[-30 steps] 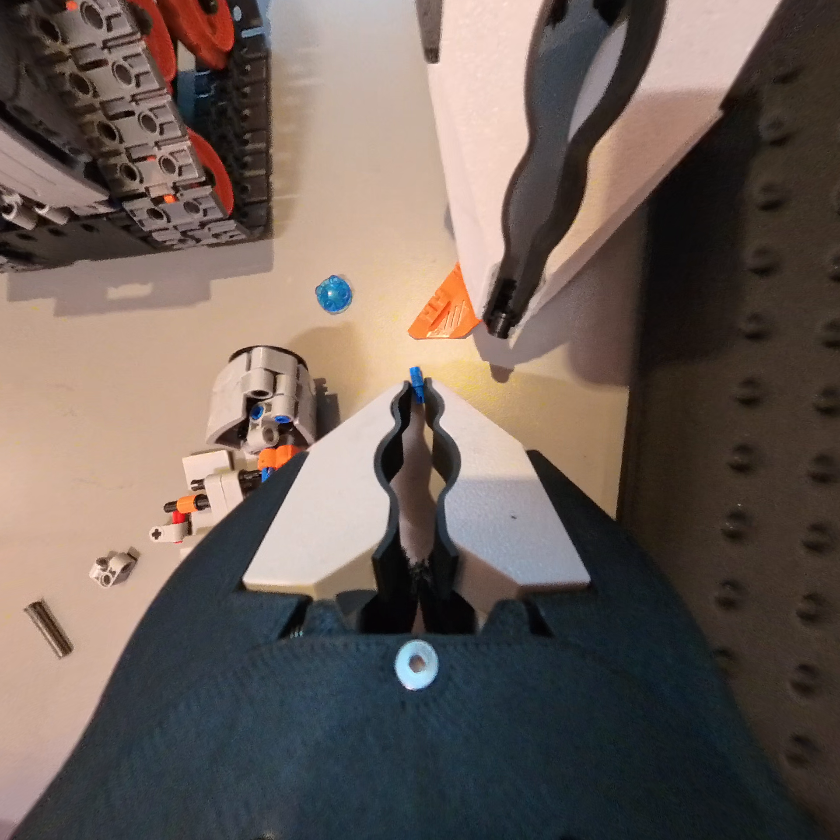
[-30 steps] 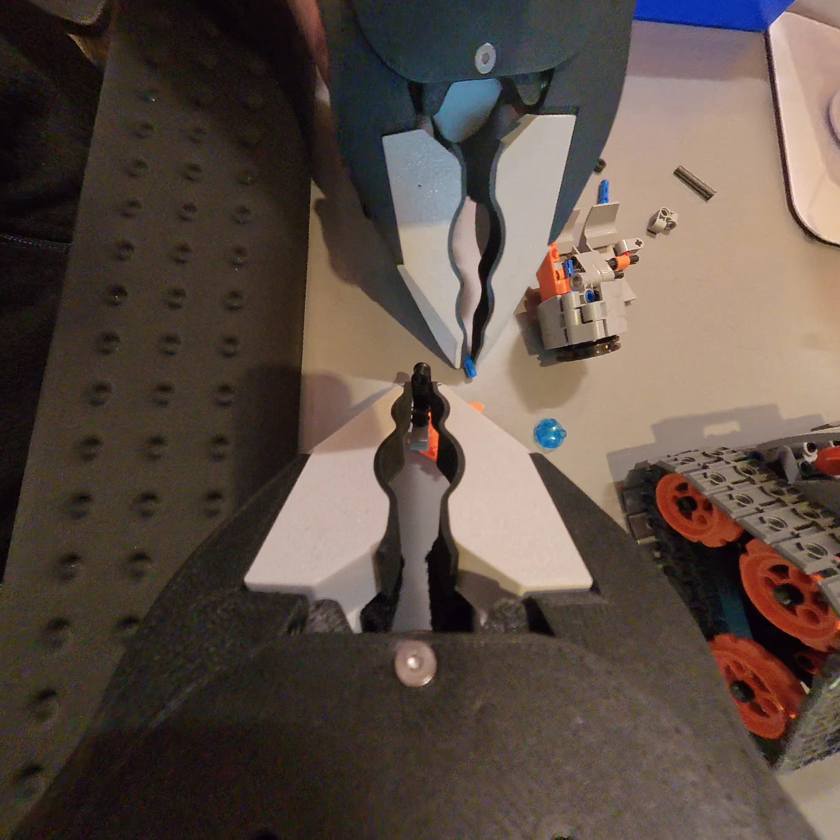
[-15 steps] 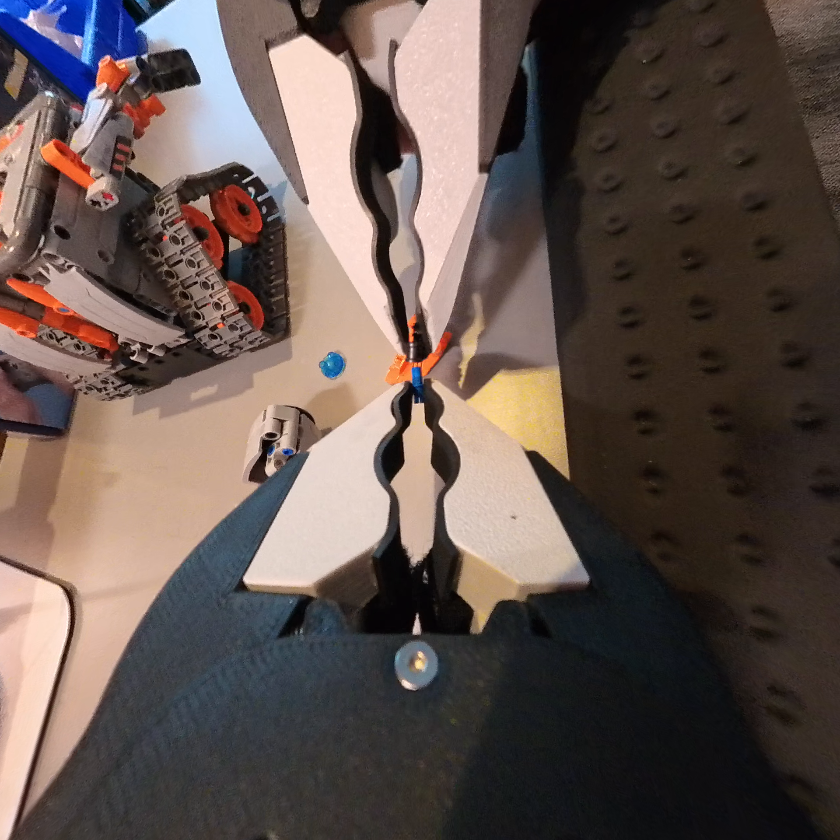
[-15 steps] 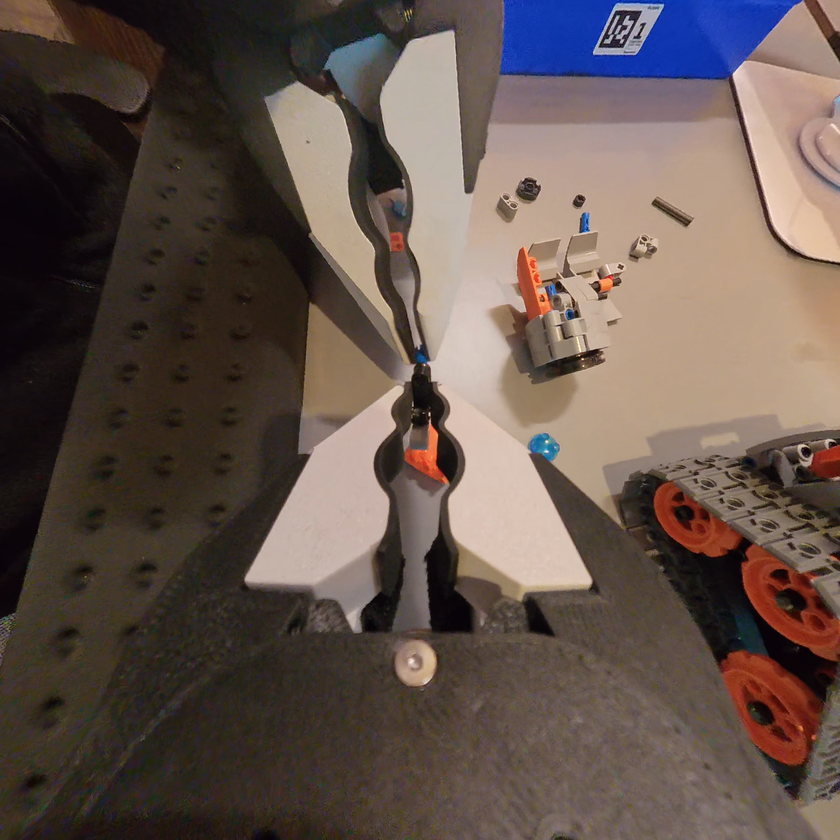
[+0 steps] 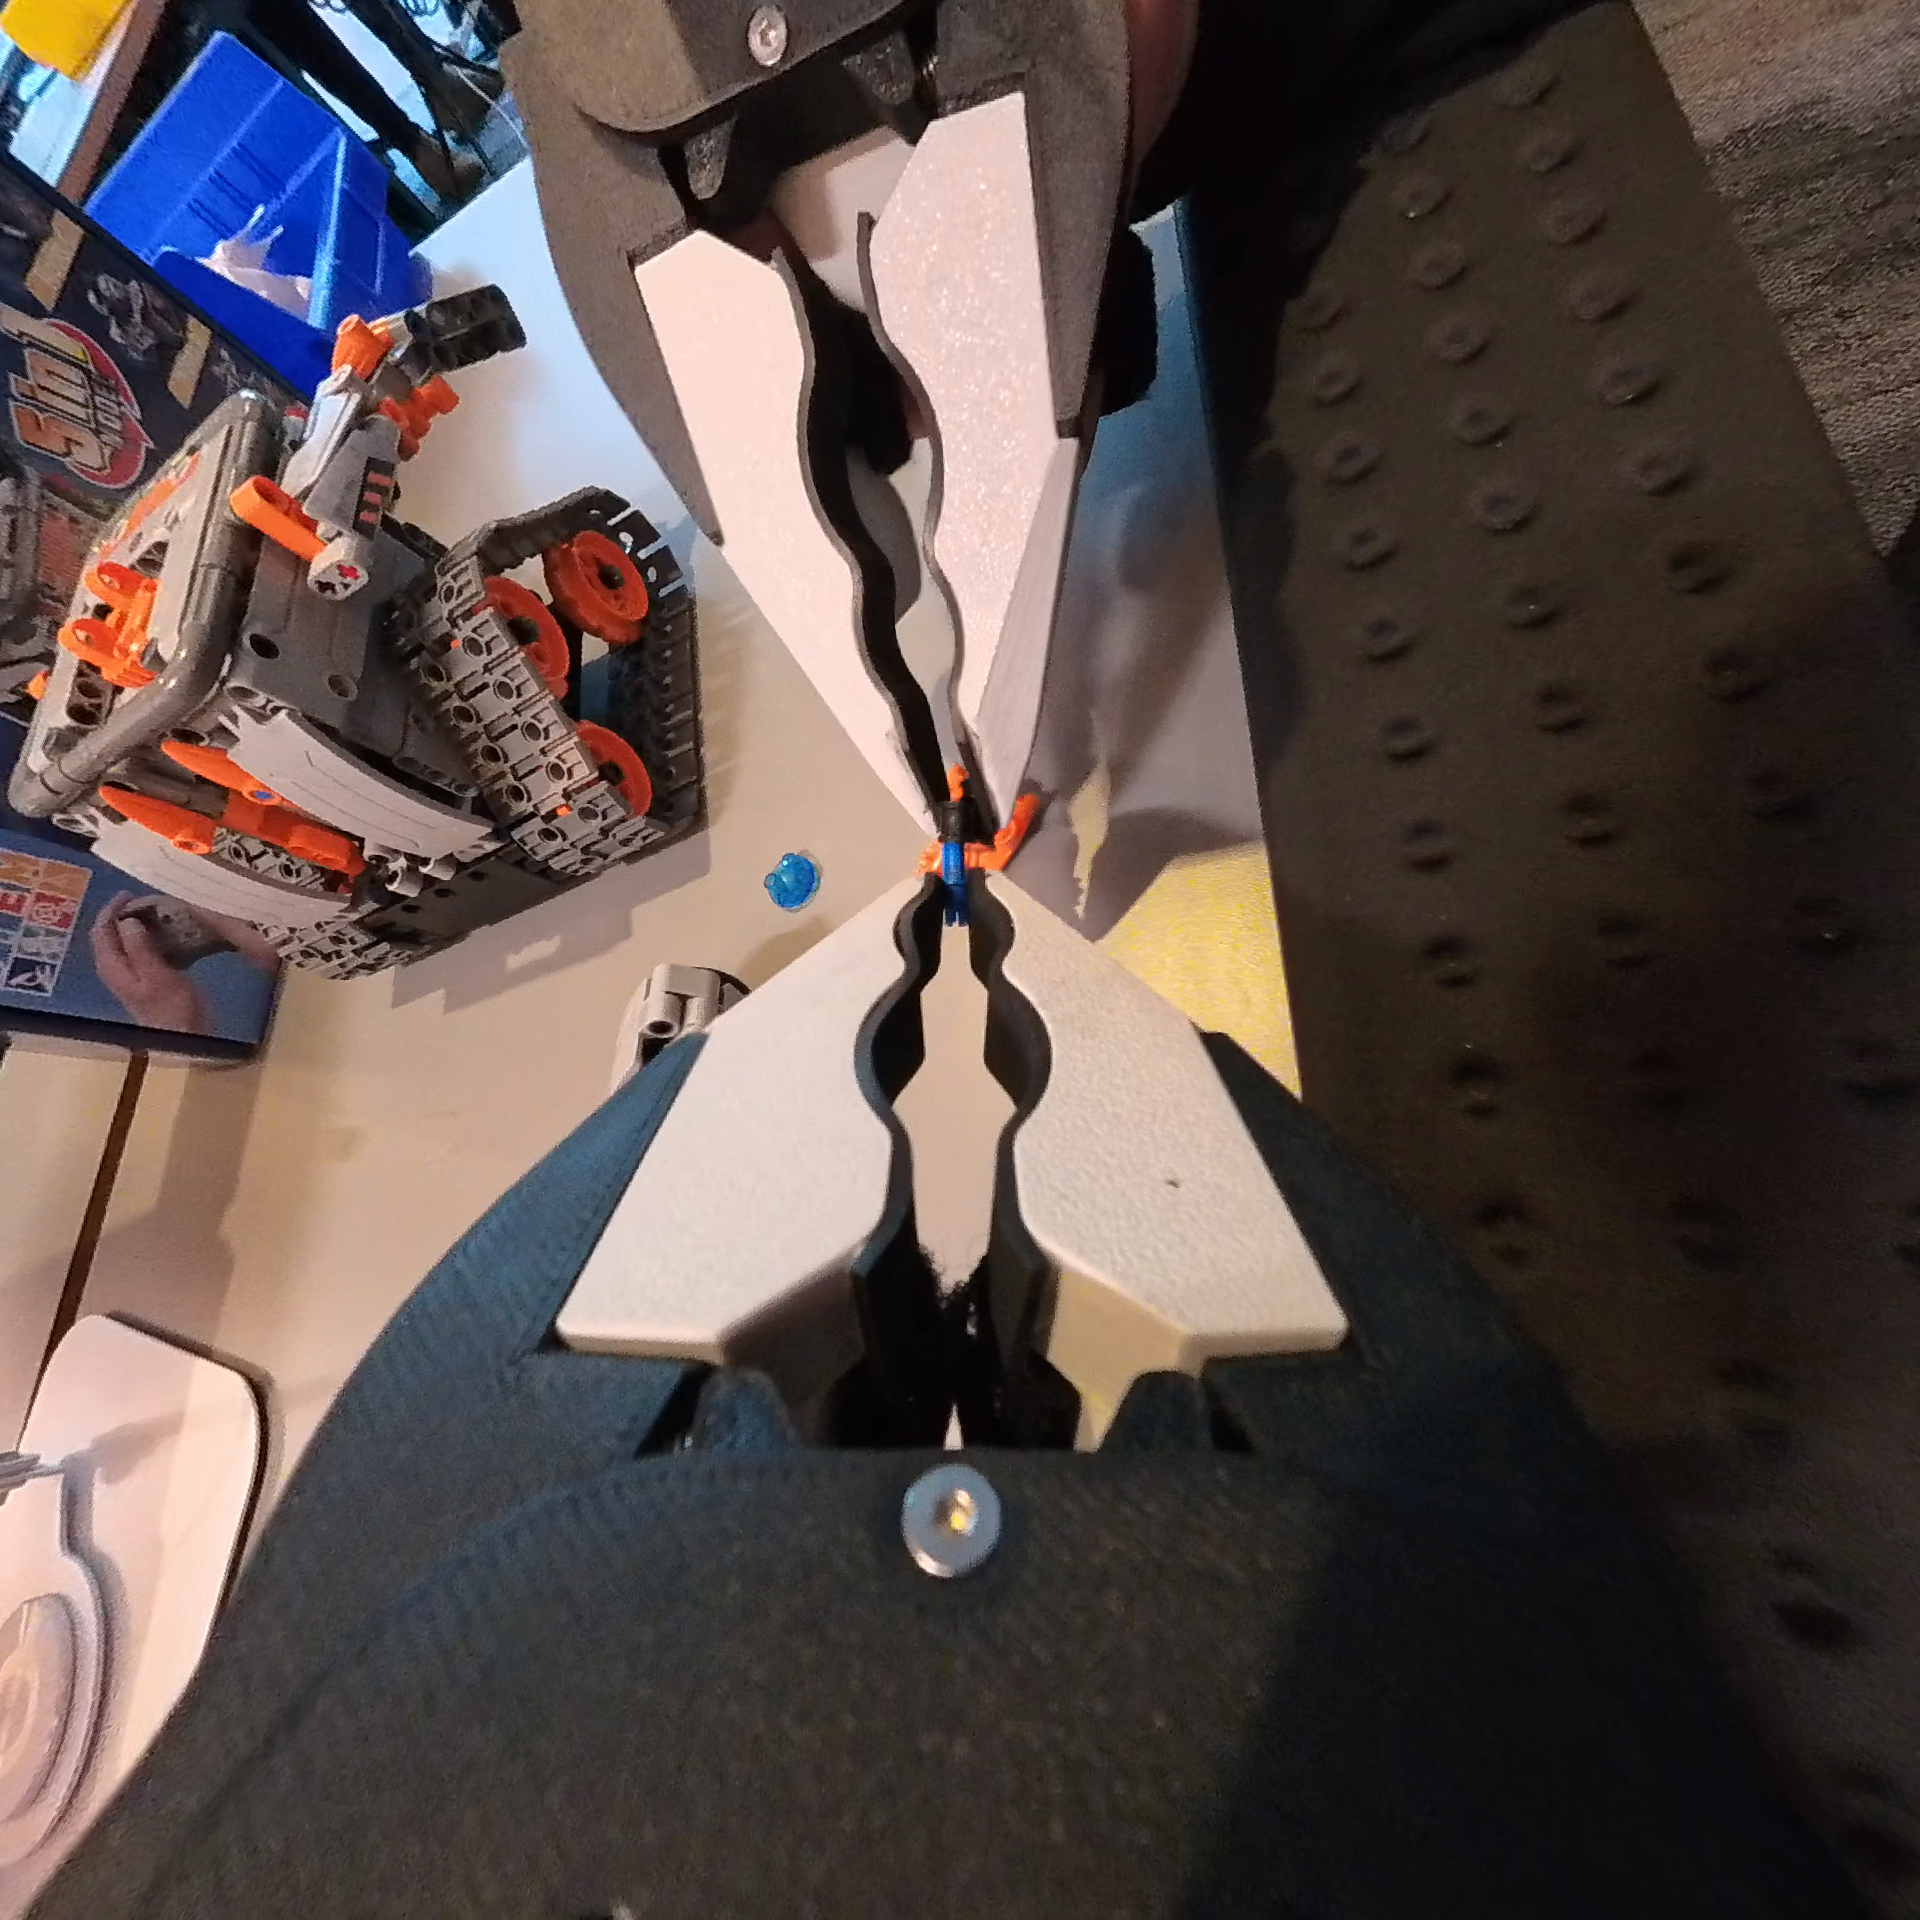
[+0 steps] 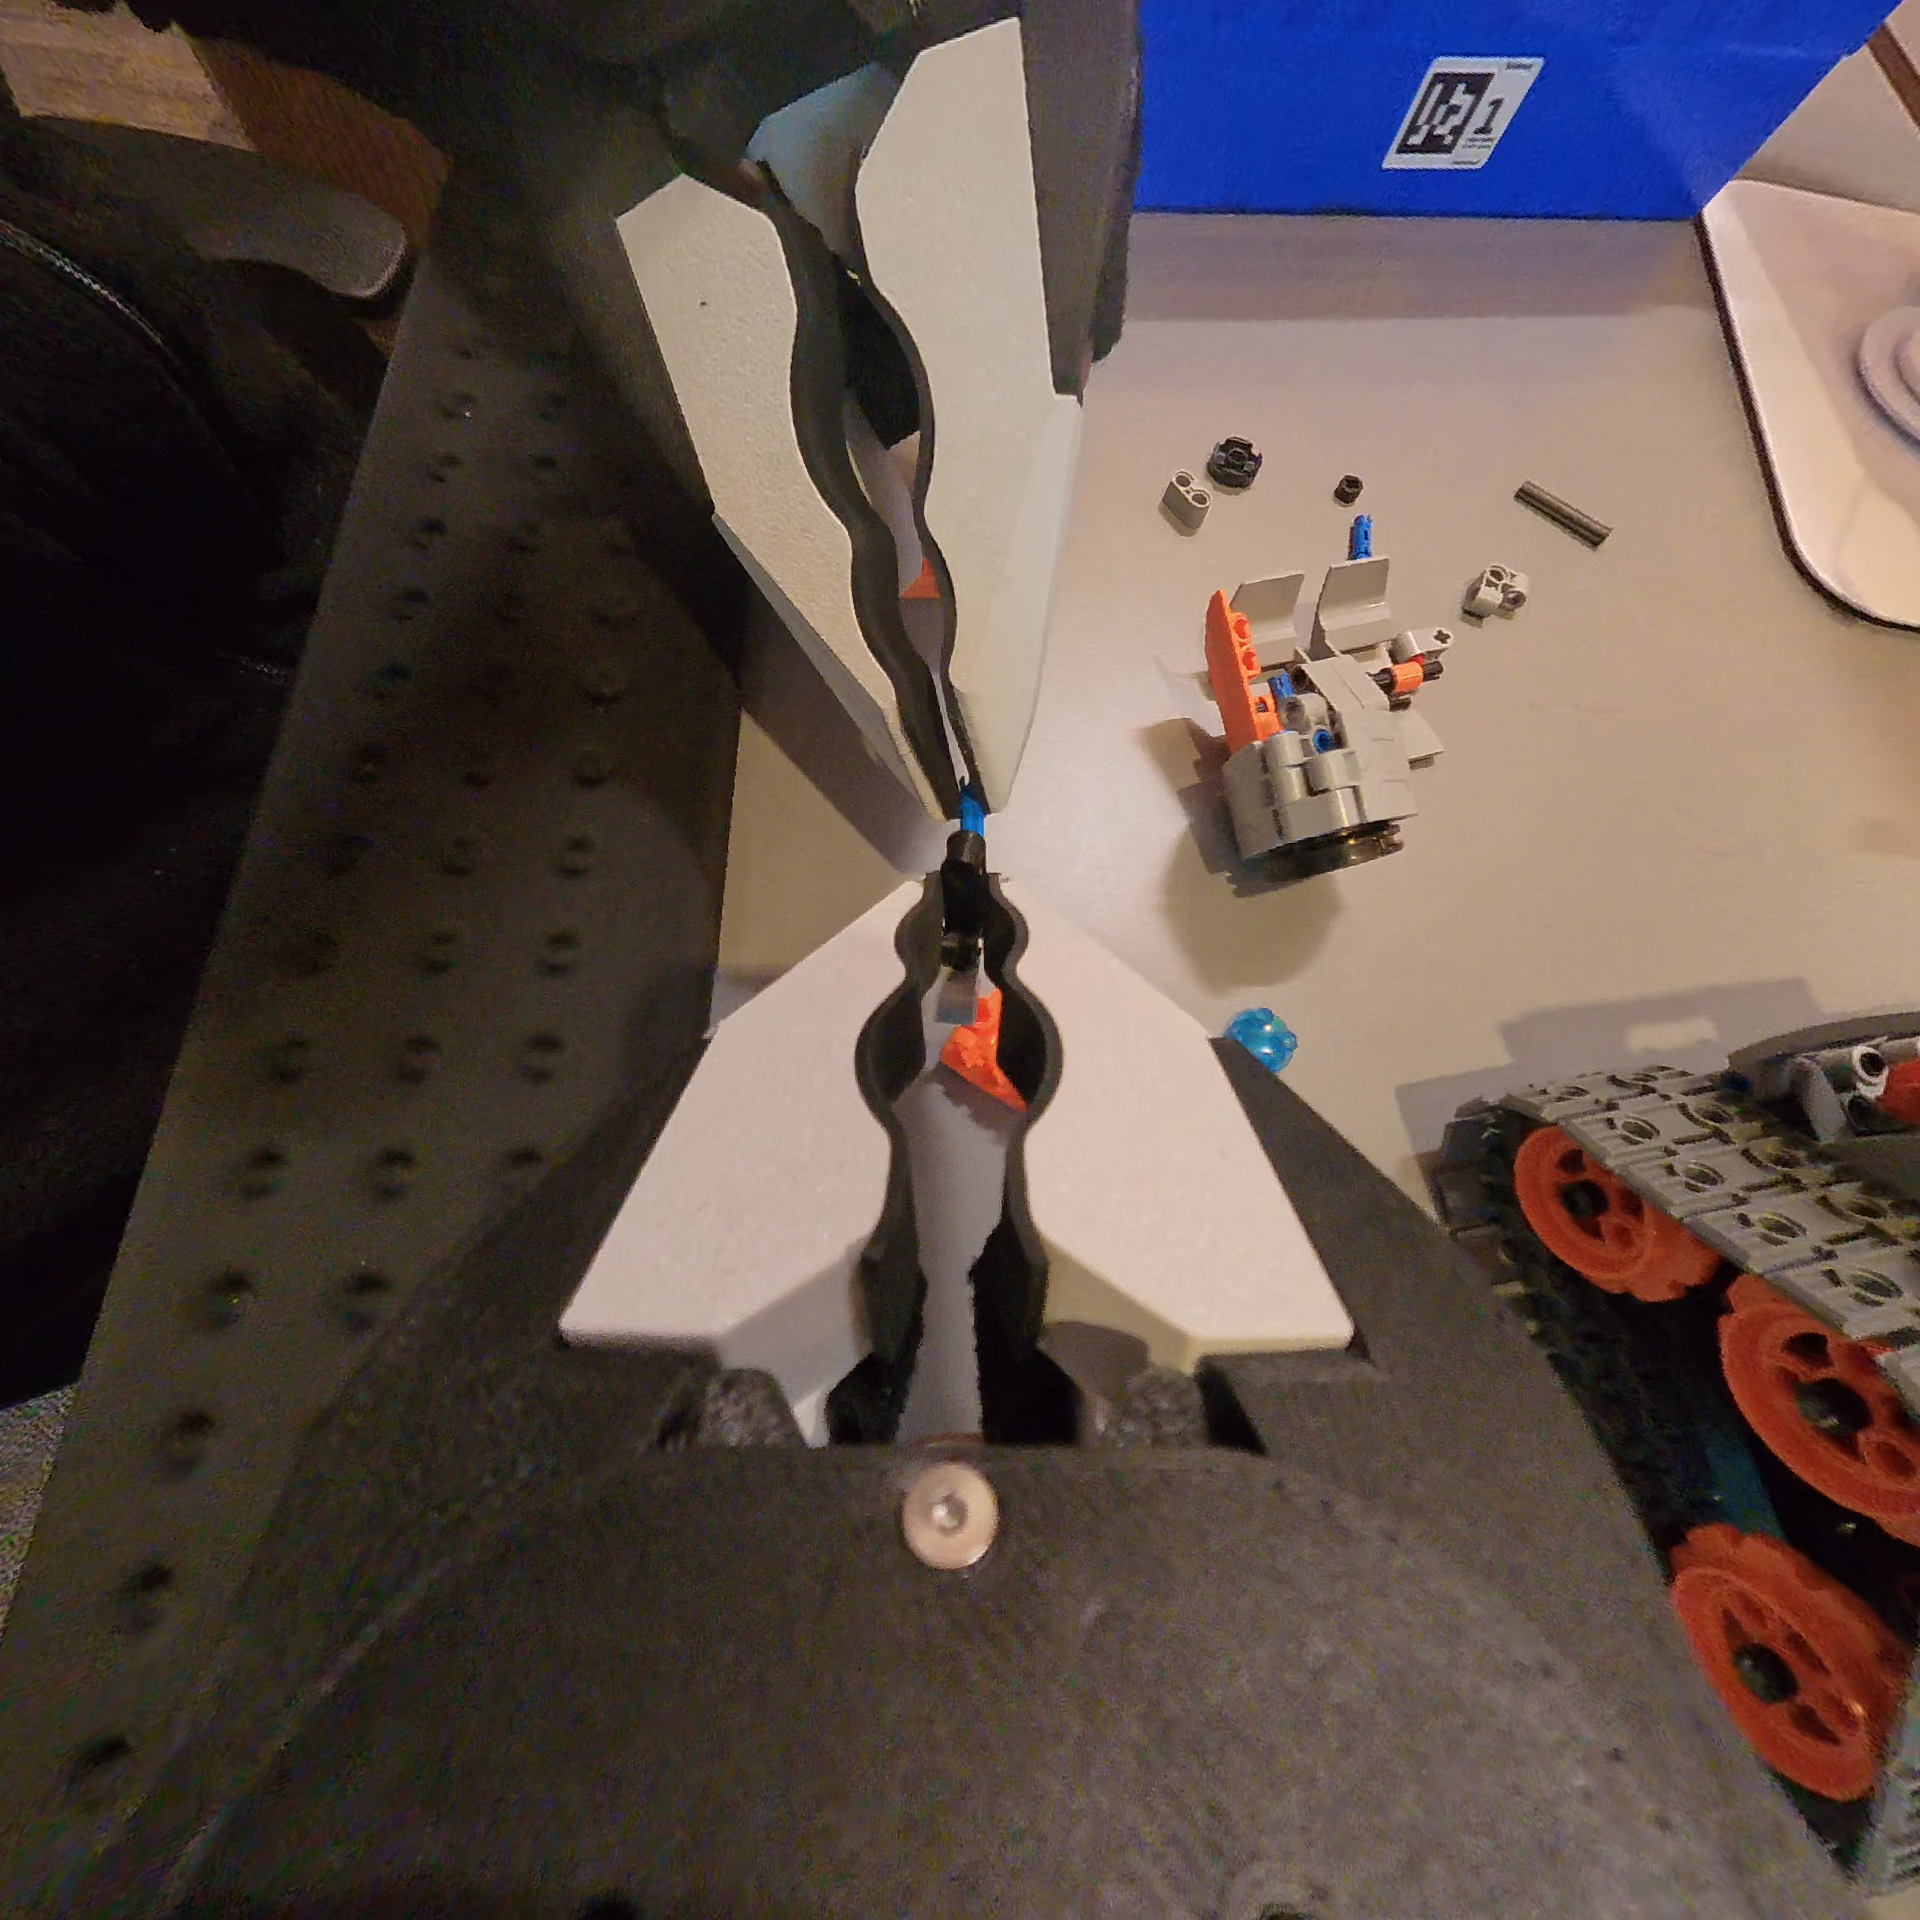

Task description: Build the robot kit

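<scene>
Two grippers met tip to tip above the table (image 6: 1299,364). I noted my left gripper (image 5: 954,902) clamped on a small blue pin (image 5: 953,883), held by its tail so the free end stuck forward. My right gripper (image 6: 961,904) was pinched on a black pin (image 6: 961,883) joined to a small orange piece (image 6: 977,1055), which hung back in the hollow between its jaws. Both sets of tongs were drawn together on their parts, not gaping.

The two pins lay in one line, ends touching or nearly so; I could not tell whether they had seated. My judgement: holding each part at its far end left the mating ends bare and kept the fingers clear of each other.

Nearby lay:
- a clear blue stud (image 6: 1259,1036), just beside the right gripper
- a grey and orange sub-assembly (image 6: 1320,727), farther off
- loose small bits, including a dark rod (image 6: 1562,512)
- a tracked vehicle (image 5: 343,717) with orange wheels, well apart
- a blue bin (image 6: 1455,104) at the table's back
</scene>
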`<state>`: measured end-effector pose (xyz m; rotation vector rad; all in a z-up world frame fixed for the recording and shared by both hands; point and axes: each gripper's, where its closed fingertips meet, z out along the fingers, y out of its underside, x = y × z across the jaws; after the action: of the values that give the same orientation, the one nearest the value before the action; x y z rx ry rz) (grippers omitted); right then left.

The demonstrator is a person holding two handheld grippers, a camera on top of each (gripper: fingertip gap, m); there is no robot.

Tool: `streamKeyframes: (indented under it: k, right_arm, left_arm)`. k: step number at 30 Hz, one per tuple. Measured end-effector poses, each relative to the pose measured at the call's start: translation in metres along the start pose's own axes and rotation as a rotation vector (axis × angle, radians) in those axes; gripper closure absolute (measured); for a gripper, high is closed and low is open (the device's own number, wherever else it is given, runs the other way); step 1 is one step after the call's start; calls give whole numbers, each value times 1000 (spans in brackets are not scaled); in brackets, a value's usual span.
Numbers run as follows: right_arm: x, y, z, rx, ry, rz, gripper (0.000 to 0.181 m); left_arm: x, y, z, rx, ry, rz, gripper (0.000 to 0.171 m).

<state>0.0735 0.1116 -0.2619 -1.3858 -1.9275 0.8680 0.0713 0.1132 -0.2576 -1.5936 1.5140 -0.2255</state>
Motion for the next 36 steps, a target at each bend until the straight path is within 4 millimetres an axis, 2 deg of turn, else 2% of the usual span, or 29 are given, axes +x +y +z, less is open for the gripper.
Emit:
streamKeyframes:
  k: [12,20,27,36]
  right_arm:
    - [-8,11,8,-92,8,-109,178]
    - [-12,9,9,-81,7,-173,178]
    - [-14,-3,3,-1,-2,-182,177]
    - [-15,3,4,-44,0,-189,177]
  left_arm:
    - [13,6,5,-58,35,71,170]
    - [18,5,2,15,99,17,170]
    - [18,1,-2,81,135,-35,170]
    - [12,0,-2,63,81,-14,170]
